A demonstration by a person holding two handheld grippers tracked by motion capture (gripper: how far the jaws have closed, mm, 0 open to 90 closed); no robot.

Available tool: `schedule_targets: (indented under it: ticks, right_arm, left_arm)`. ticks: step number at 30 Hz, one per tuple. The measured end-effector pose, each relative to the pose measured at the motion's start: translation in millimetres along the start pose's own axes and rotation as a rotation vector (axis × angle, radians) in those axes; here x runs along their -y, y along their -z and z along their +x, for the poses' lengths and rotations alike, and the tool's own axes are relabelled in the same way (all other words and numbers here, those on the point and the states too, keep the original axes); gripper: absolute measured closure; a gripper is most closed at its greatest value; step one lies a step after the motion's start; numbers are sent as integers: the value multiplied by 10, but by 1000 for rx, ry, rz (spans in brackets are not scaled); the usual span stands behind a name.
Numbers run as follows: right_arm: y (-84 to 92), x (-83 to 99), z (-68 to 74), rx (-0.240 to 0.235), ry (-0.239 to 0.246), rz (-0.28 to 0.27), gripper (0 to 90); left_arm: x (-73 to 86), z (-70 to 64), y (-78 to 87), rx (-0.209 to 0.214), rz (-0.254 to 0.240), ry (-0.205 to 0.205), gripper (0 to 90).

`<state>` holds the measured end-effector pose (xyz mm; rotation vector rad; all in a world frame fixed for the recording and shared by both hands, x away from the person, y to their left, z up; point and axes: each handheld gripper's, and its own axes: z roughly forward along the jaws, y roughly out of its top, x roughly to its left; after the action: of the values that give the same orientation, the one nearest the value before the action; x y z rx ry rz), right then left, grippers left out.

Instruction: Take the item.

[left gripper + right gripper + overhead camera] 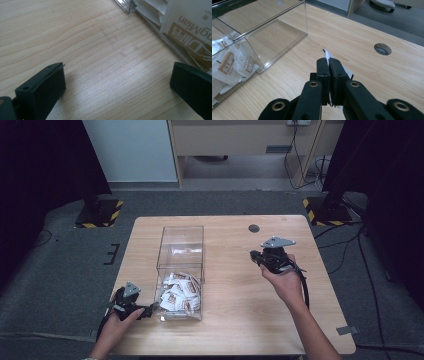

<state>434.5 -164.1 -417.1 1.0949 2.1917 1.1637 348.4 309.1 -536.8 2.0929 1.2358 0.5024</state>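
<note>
One clear box (180,270) stands on the table (235,330) toward its left edge, its long axis running near to far. The right gripper (328,62), clenched on a white sachet (344,71), hangs right of it; the left gripper (150,310), released, rests at the box's near left corner.

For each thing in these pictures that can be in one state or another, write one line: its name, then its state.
Clear box: upright on the table, open at the top, divided in two.
Far compartment: bare.
Near compartment: holds a loose pile of sachets.
Left gripper: open, nothing between the jaws, beside the box.
Right gripper: shut on a white sachet, above the table.
</note>
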Motion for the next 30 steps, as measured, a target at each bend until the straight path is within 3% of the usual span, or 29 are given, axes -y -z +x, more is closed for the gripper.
schedule_targets:
  ticks: [16, 30]
  right_arm:
    - [-222, 160, -184, 18, -36, 26, 874]
    - [-314, 285, -242, 25, -46, 36, 875]
  left_arm:
    - [0, 0, 0, 0, 0, 0, 0]
    - [0, 0, 0, 0, 0, 0, 0]
